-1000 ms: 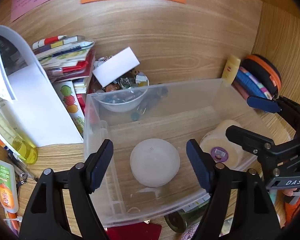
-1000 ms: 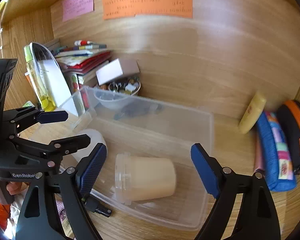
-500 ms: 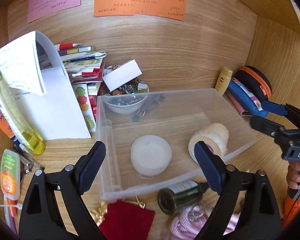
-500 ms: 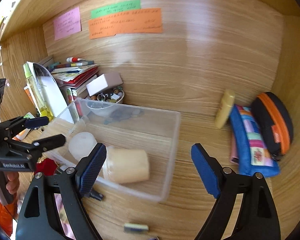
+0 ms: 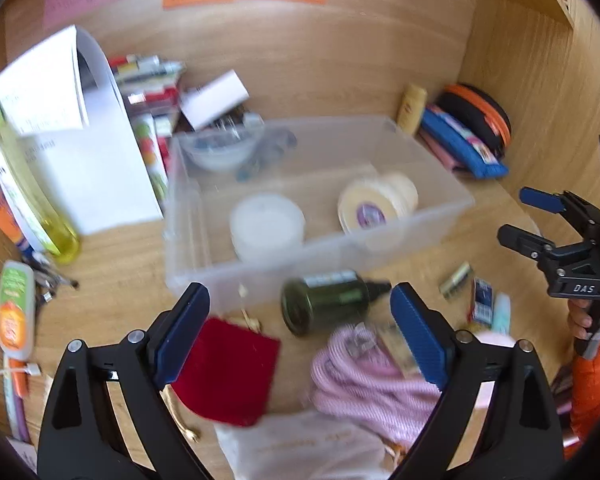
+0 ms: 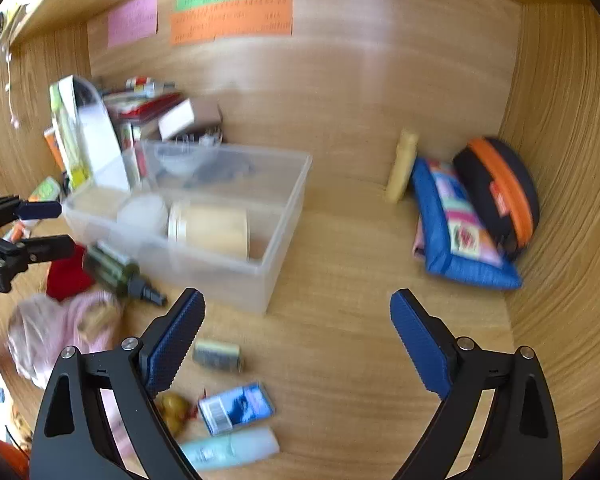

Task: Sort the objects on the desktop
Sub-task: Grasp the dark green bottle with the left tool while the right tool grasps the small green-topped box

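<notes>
While both tools hung above the desk (image 6: 340,320):
Left gripper (image 5: 300,336): spread wide, empty, over the red pouch (image 5: 228,376) at 7 o'clock.
Green bottle (image 5: 324,300): on its side, just before the clear bin (image 5: 204,240).
Bin contents: white jar (image 5: 266,226), cream jar (image 5: 374,204).
Right gripper (image 6: 296,340): spread wide, empty, blue packet (image 6: 236,406) at 7 o'clock.

Materials we see on the desk
Clear smooth plastic bin (image 5: 440,200); dark green glossy bottle (image 5: 324,300); red velvety pouch (image 5: 228,376); wood-grain desk (image 6: 360,320).

Left hand-held gripper (image 5: 300,332) and right hand-held gripper (image 6: 296,336) both gape wide, holding nothing.
</notes>
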